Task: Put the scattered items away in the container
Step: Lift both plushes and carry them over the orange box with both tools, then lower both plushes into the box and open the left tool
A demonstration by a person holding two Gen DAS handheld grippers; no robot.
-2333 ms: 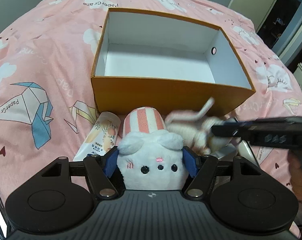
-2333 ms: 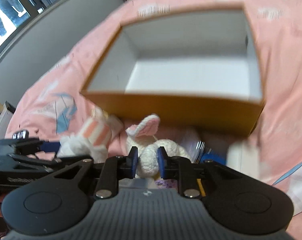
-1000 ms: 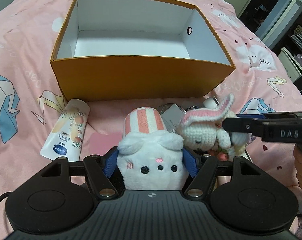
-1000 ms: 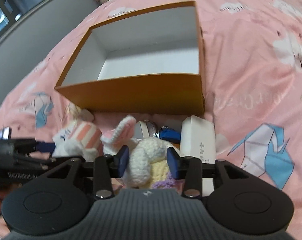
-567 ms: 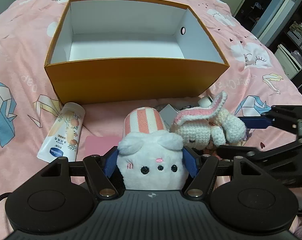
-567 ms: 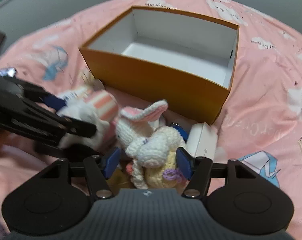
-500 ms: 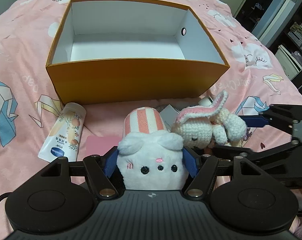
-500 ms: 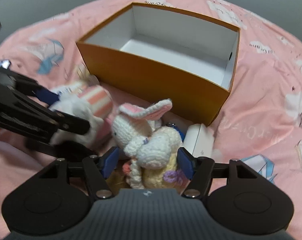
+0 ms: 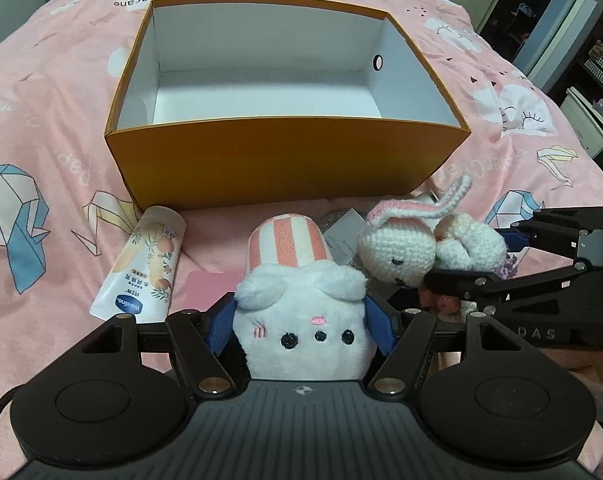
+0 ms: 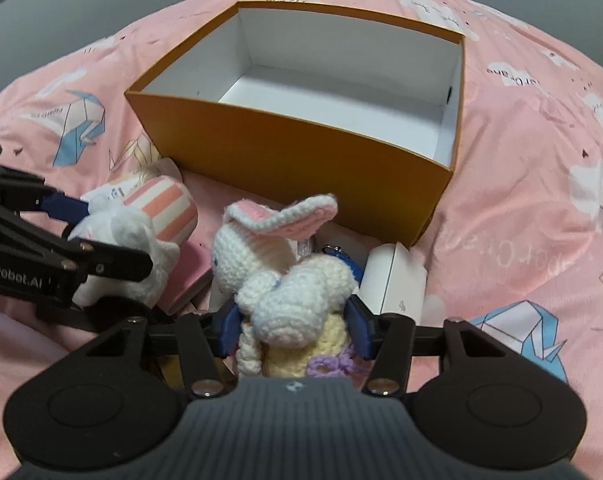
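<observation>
Pink bedspread holds lotion tube beside orange box.

Both fisheye cameras sit on the grippers, angled steeply down, close above the pink printed bedspread. Each faces the open orange cardboard box (white inside), the left view squarely, the right cornerwise.

The left gripper points steeply down, pads pressed on the white plush. Beside it, the right gripper, likewise tilted, has just been closing, its pads touching the crochet rabbit.
</observation>
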